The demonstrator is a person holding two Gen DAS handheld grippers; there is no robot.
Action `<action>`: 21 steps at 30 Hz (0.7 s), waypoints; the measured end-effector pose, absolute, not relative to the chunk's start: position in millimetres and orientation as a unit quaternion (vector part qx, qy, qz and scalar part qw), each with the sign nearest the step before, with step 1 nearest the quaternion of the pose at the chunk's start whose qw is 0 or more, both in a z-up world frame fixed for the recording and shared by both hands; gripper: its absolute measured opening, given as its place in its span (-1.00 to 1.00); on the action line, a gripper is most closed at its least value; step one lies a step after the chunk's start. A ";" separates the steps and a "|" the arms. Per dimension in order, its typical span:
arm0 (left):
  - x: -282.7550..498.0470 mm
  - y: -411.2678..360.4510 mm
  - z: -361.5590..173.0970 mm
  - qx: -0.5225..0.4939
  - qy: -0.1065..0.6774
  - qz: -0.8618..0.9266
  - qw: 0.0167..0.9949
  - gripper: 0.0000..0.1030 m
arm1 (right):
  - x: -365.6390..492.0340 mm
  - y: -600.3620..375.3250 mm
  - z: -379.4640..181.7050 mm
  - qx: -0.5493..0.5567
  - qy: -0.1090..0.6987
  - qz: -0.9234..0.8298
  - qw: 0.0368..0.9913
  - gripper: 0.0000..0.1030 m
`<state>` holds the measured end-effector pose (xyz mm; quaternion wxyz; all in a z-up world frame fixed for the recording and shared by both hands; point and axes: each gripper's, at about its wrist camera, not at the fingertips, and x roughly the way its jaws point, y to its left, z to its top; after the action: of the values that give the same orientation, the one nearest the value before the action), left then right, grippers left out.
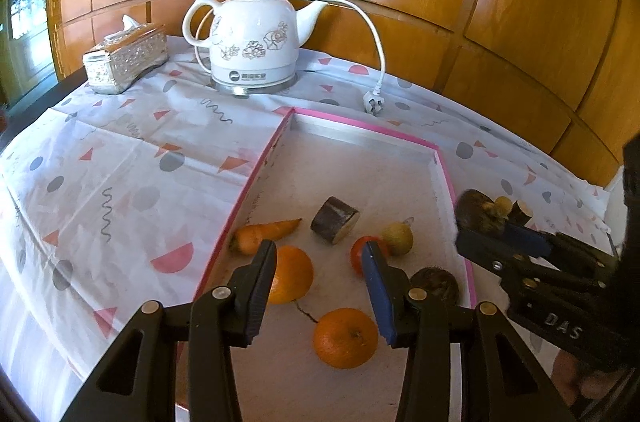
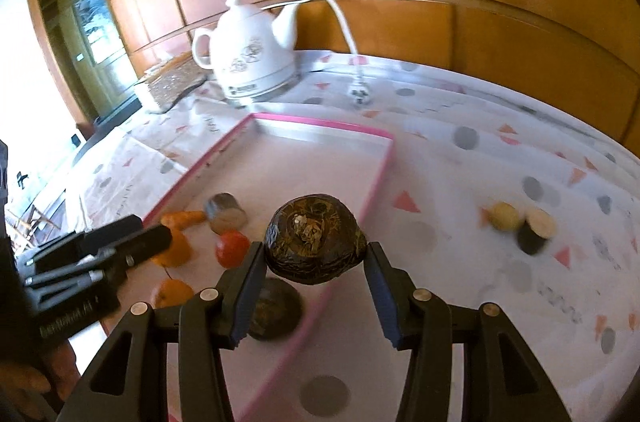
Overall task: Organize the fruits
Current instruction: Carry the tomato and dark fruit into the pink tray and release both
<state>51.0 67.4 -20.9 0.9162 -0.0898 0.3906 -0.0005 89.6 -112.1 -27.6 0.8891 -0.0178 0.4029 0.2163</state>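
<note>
Right gripper [image 2: 316,262] clamps dark brown round fruit [image 2: 316,240] between both pads, held above right rim of pink-edged tray [image 2: 376,178]. Left gripper [image 1: 320,282] wide open, empty, hovering over tray. Left view only: two oranges [image 1: 346,338], carrot [image 1: 264,234], cut dark chunk [image 1: 335,219], small yellow fruit [image 1: 398,238], red-orange fruit [image 1: 358,254], second dark fruit [image 1: 435,284], all inside tray. Right view only: yellow fruit and cut dark piece [image 2: 534,228] touching on tablecloth [image 2: 500,150], well right of tray; blurred. Kettle [image 1: 256,42] behind tray.
</note>
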 end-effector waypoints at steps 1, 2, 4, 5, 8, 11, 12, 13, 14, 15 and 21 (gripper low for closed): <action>51.0 68.6 -21.5 -0.091 0.391 0.000 0.916 -0.12 | 91.8 -107.4 -28.2 -0.019 0.404 0.220 0.888 -0.01; 50.6 70.0 -22.1 -0.093 0.392 0.001 0.915 -0.12 | 94.5 -102.6 -29.7 -0.018 0.408 0.224 0.885 -0.01; 50.2 71.7 -23.3 -0.094 0.393 0.003 0.915 -0.08 | 97.8 -96.6 -32.0 -0.014 0.416 0.231 0.879 0.00; 50.1 72.4 -24.0 -0.095 0.393 0.004 0.915 -0.08 | 99.0 -93.8 -33.6 -0.013 0.420 0.234 0.877 0.00; 49.7 74.2 -26.3 -0.097 0.396 0.005 0.913 -0.06 | 101.4 -87.0 -38.0 -0.007 0.425 0.239 0.873 0.02; 49.7 74.2 -28.1 -0.098 0.399 0.005 0.912 -0.06 | 99.0 -88.5 -39.4 -0.001 0.425 0.235 0.874 0.13; 49.8 73.7 -28.1 -0.098 0.399 0.005 0.912 -0.06 | 97.8 -90.5 -39.3 0.001 0.425 0.233 0.875 0.13; 49.6 73.2 -27.8 -0.098 0.398 0.005 0.912 -0.06 | 96.4 -93.2 -39.4 0.003 0.424 0.231 0.876 0.13; 49.3 72.0 -27.3 -0.097 0.397 0.005 0.913 -0.06 | 95.5 -95.0 -39.2 0.006 0.424 0.229 0.877 0.13; 49.1 70.5 -26.4 -0.095 0.395 0.003 0.914 -0.06 | 94.0 -98.9 -39.0 0.010 0.422 0.225 0.878 0.13; 50.3 60.0 -22.3 -0.085 0.393 -0.011 0.916 -0.06 | 86.6 -133.2 -35.4 0.047 0.412 0.193 0.889 0.13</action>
<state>50.3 60.0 -22.3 0.9157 -0.0848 0.3927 -0.0112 86.6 -133.2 -35.4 0.8895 0.0470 0.4116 0.1929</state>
